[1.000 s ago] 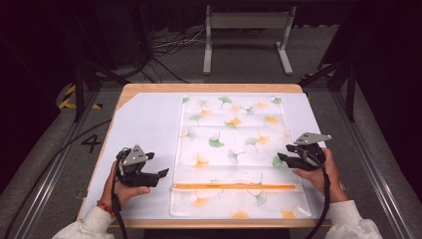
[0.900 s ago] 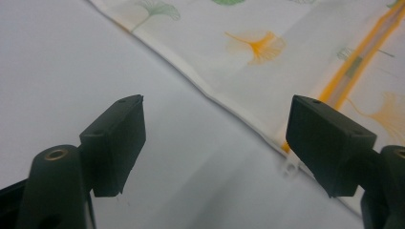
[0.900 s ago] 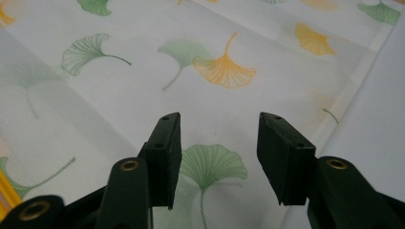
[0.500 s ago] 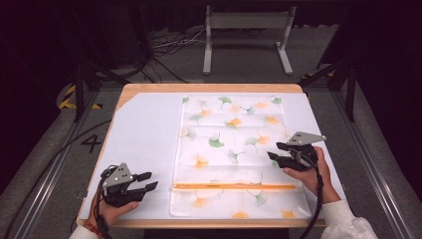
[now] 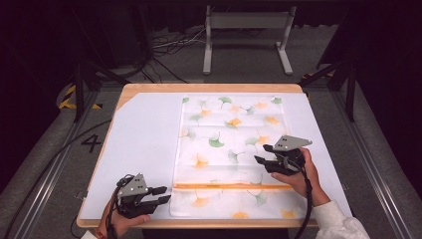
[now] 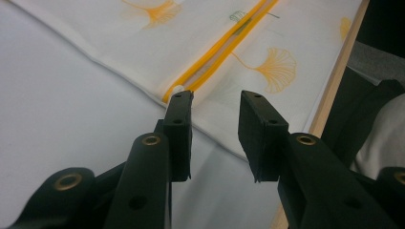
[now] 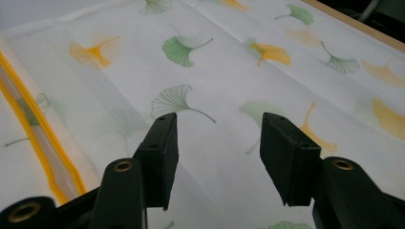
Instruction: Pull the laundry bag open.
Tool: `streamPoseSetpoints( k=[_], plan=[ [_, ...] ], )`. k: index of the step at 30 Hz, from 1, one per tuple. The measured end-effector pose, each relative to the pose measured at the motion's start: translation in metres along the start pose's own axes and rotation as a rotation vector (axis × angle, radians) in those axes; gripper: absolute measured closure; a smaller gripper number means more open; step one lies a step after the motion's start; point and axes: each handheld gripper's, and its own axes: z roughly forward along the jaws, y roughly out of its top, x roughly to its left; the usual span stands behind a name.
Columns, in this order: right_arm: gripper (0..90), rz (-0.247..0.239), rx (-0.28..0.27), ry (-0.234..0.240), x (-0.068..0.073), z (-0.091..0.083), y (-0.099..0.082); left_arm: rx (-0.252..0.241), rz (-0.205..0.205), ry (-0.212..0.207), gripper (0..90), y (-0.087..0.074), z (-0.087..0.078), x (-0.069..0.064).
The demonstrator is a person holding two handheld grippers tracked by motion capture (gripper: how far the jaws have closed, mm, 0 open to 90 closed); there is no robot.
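We saw a white cloth (image 5: pixel 231 149) printed with green and orange ginkgo leaves lying flat on the white mat (image 5: pixel 142 149) that covered the wooden counter (image 5: pixel 209 88). An orange band (image 5: pixel 234 186) crossed the cloth near its front edge, and that front edge lay close to the counter's front rim.

The left claw (image 5: pixel 161 195) sat at the counter's front left corner, just beside the cloth's left edge and the end of the orange band; its jaws stood a modest gap apart with nothing between them. In the left gripper view the claw (image 6: pixel 216 102) pointed at the band's end (image 6: pixel 179 89), with the counter's wooden edge (image 6: pixel 334 76) close on 1 side.

The right claw (image 5: pixel 263 154) hovered over the cloth's right part, above the band, jaws wide and empty (image 7: pixel 217 121).

The mat left of the cloth was bare. A "4" (image 5: pixel 92 143) was marked on the floor left of the counter.
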Motion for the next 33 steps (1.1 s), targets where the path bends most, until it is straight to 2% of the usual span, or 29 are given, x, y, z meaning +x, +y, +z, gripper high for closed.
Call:
streamPoseSetpoints(
  k=[3, 4, 6, 7, 10, 11, 12, 16, 17, 20, 22, 23, 25, 27, 28, 32, 33],
  plan=[
    [49.3, -0.010, -0.010, 0.015, 0.005, 0.003, 0.004, 0.024, 0.004, 0.001, 65.4, 0.000, 0.004, -0.003],
    [51.3, -0.023, -0.018, 0.036, 0.012, 0.007, 0.010, 0.057, 0.022, -0.002, 65.3, 0.000, 0.009, -0.008],
    [52.1, -0.033, -0.018, 0.047, 0.016, 0.009, 0.012, 0.066, 0.026, -0.008, 65.1, -0.001, 0.011, -0.010],
    [53.0, -0.044, -0.019, 0.059, 0.020, 0.012, 0.016, 0.088, 0.040, -0.002, 64.6, -0.001, 0.013, -0.012],
    [58.6, -0.094, -0.019, 0.120, 0.040, 0.024, 0.027, 0.121, 0.028, 0.020, 60.7, -0.001, 0.016, -0.016],
    [63.4, -0.120, -0.017, 0.139, 0.048, 0.029, 0.031, 0.136, 0.032, 0.021, 60.7, -0.001, 0.018, -0.017],
    [63.4, -0.120, -0.017, 0.139, 0.048, 0.029, 0.031, 0.136, 0.032, 0.021, 60.7, -0.001, 0.018, -0.017],
    [73.0, -0.199, -0.003, 0.244, 0.078, 0.052, 0.046, 0.145, 0.008, 0.033, 61.1, -0.002, 0.021, -0.016],
    [75.9, -0.224, 0.002, 0.283, 0.089, 0.063, 0.052, 0.145, 0.015, 0.039, 62.8, -0.002, 0.021, -0.016],
    [76.9, -0.251, 0.017, 0.320, 0.104, 0.076, 0.060, 0.158, 0.045, 0.059, 64.2, -0.002, 0.022, -0.020],
    [77.7, -0.286, 0.030, 0.376, 0.126, 0.095, 0.071, 0.159, 0.050, 0.058, 67.5, -0.002, 0.022, -0.020],
    [77.7, -0.286, 0.030, 0.376, 0.126, 0.095, 0.071, 0.158, 0.048, 0.056, 68.7, -0.002, 0.022, -0.020],
    [75.7, -0.326, 0.065, 0.404, 0.143, 0.110, 0.079, 0.158, 0.051, 0.048, 69.8, -0.002, 0.022, -0.020],
    [75.7, -0.348, 0.080, 0.423, 0.151, 0.118, 0.083, 0.154, 0.048, 0.044, 70.1, -0.002, 0.022, -0.019],
    [74.3, -0.370, 0.098, 0.429, 0.160, 0.127, 0.087, 0.153, 0.046, 0.044, 70.1, -0.003, 0.021, -0.019],
    [73.0, -0.371, 0.121, 0.462, 0.170, 0.140, 0.096, 0.153, 0.041, 0.041, 71.4, -0.003, 0.021, -0.019],
    [73.0, -0.361, 0.124, 0.477, 0.172, 0.143, 0.098, 0.153, 0.033, 0.032, 74.7, -0.003, 0.021, -0.019]
  ],
)
